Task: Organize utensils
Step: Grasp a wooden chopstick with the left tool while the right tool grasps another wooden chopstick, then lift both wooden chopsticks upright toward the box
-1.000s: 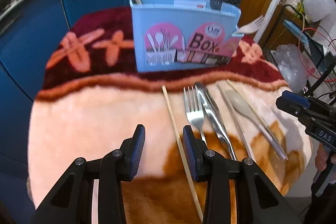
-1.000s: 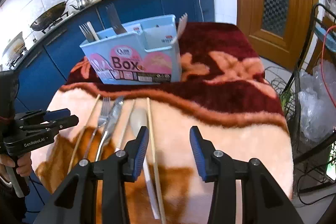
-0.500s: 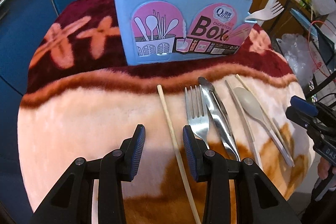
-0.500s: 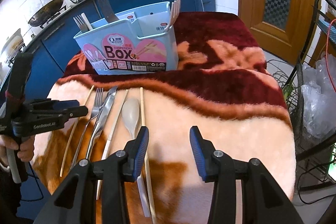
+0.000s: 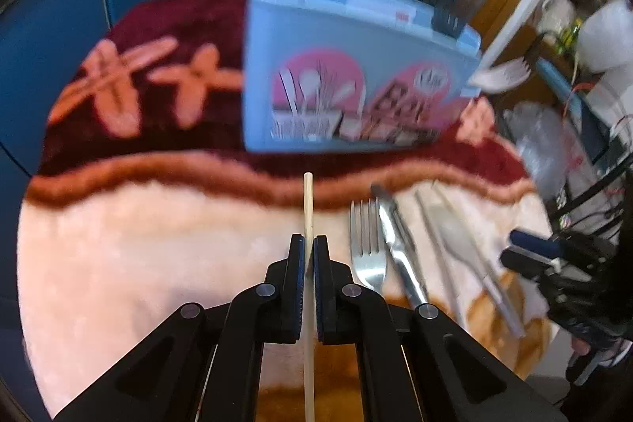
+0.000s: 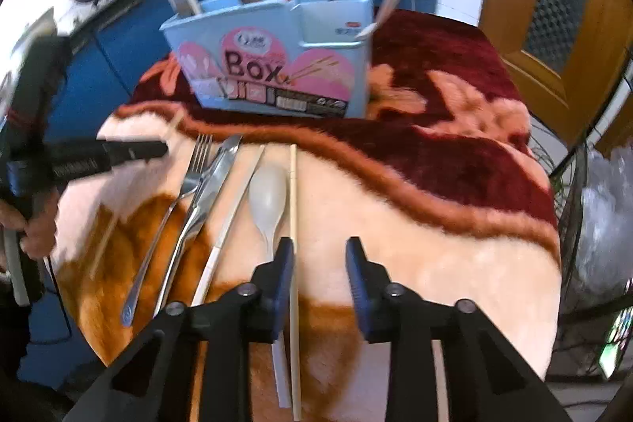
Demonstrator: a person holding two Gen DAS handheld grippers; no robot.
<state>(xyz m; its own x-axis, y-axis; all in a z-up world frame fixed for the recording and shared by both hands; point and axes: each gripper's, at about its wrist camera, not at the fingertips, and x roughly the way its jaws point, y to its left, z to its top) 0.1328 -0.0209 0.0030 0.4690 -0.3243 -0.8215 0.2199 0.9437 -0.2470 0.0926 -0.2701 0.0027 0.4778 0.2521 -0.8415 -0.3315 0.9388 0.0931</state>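
The left hand-held gripper [image 5: 309,244] is pinching a wooden chopstick [image 5: 307,200], its jaws having just been closing on it. The right hand-held gripper [image 6: 319,248] is standing partly spread, having just been narrowing around the second chopstick [image 6: 293,192], which is lying on the blanket-covered table [image 6: 455,263] before the blue utensil box [image 6: 277,54].

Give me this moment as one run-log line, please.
left gripper: just closed on chopstick | right gripper: closing, open beside second chopstick | utensil box: upright
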